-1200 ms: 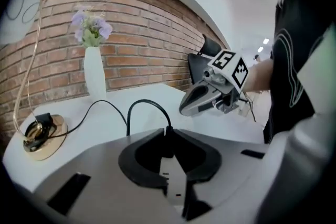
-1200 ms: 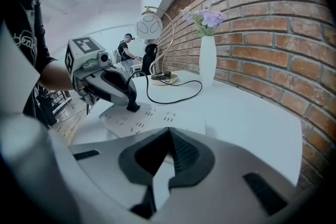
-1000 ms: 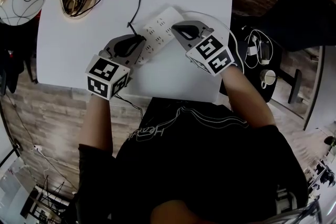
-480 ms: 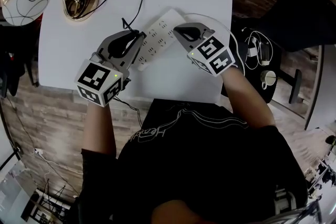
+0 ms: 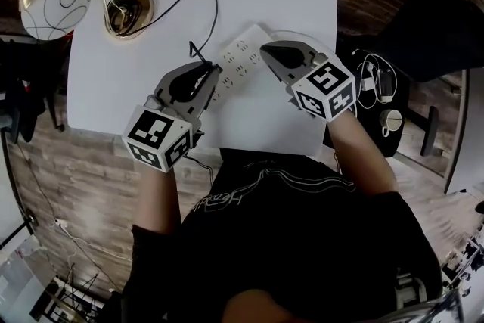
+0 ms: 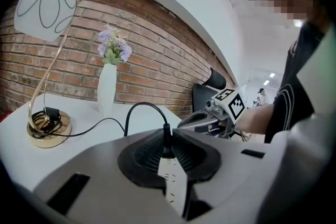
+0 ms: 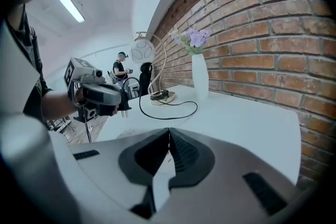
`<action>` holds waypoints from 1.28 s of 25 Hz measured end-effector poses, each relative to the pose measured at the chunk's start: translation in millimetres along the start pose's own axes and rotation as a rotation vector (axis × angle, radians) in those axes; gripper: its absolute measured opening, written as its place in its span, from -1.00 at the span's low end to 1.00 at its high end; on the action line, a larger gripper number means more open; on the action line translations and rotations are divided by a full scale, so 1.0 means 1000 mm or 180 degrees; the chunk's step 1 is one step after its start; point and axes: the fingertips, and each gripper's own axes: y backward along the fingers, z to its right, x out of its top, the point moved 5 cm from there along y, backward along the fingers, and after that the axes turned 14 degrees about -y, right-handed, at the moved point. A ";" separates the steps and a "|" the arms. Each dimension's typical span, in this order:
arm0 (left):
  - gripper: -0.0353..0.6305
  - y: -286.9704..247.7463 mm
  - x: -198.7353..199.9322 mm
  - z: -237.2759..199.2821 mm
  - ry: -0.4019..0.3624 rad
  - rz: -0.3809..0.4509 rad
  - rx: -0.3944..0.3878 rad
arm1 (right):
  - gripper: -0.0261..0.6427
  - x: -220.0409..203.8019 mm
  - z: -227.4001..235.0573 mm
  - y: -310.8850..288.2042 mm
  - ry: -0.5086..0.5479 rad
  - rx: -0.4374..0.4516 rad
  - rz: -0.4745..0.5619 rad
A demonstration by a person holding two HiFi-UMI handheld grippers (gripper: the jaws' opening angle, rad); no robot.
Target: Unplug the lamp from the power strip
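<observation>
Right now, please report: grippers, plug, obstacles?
Left gripper shut on black lamp plug. Plug clear of white power strip. Right gripper shut, over strip. Nothing blocking.

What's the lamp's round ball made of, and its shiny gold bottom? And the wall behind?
The globe looks like frosted white glass, matte, with thin dark loops drawn on it; it might be plastic. The base looks like polished brass-coloured metal, because it gleams. The wall is rough red brick with pale mortar lines.
</observation>
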 end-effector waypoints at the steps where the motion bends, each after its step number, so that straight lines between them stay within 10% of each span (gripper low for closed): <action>1: -0.75 0.003 0.002 0.003 0.0059 0.0012 -0.0009 | -0.93 0.003 -0.004 0.005 -0.0037 0.0035 0.0032; 6: -0.75 0.017 0.007 0.027 0.0333 0.0043 -0.0114 | -0.93 0.017 -0.031 0.036 -0.0263 0.0248 0.0226; 32: -0.75 0.141 0.109 0.109 -0.0200 0.0337 -0.0292 | -0.93 0.047 -0.181 0.173 -0.0169 0.0330 0.0900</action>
